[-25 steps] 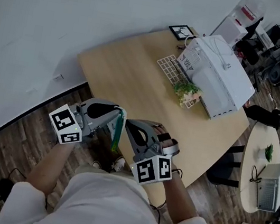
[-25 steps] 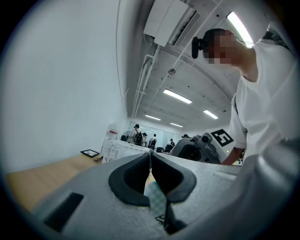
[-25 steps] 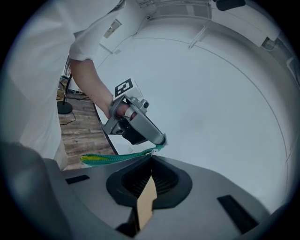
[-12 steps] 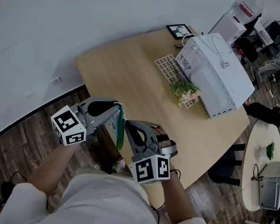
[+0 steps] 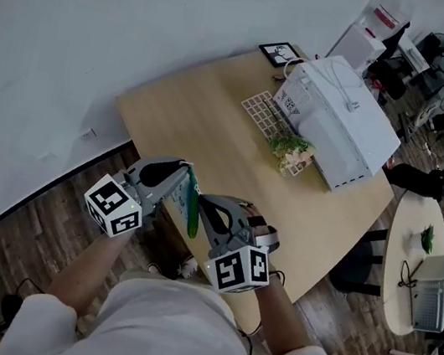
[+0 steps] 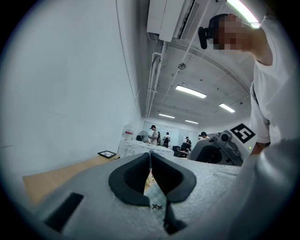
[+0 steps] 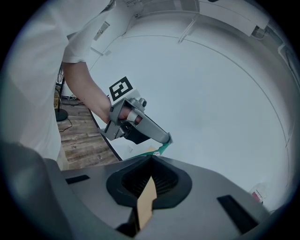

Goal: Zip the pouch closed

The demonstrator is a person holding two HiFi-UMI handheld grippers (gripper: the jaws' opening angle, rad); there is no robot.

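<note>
You hold the green pouch in the air between both claws, over the near edge of the wooden table and above the plank floor. The pouch hangs narrow and nearly upright in the head view, its top at the claw tips.

Your left claw is pressed together on the pouch's upper corner. In the left gripper view its dark pads close on a pale strip marked with two small stars. The right gripper view shows the same claw from the side, a sliver of green at its tip.

Your right claw sits just beside the left one, tips close together. Its jaws are also pressed shut, pinching a tan tab that runs back between the ribbed pads. Whether that tab is the zip pull cannot be told.

Farther along the table stand a white box-shaped appliance, a white wire rack and a small bunch of flowers, all well apart from the pouch.
</note>
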